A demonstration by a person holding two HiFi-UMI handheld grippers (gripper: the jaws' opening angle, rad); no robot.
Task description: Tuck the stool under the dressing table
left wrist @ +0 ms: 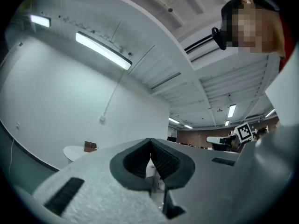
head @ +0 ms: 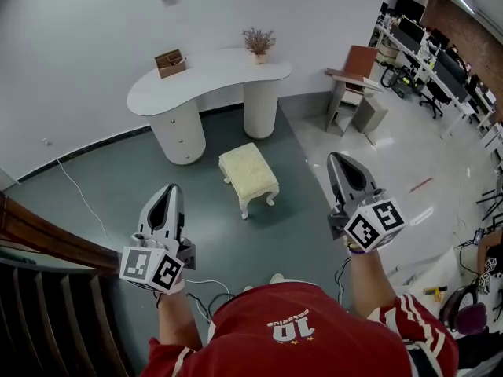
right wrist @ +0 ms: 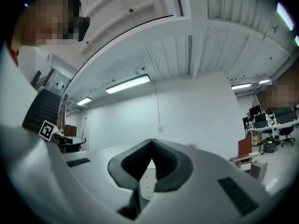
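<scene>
Nothing is done yet. The stool (head: 247, 175) stands on the floor, on the near side of the desk (head: 204, 77) and not under it. The left tool (head: 167, 195) and right tool (head: 340, 166), both clenched and empty, hover nearer, apart from the stool.

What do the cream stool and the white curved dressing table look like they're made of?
Cream padded stool: seat looks like soft tufted fabric, its surface dimpled; white curved legs, probably painted wood. White curved dressing table: smooth matte top and round pedestals, likely painted wood or board.
</scene>
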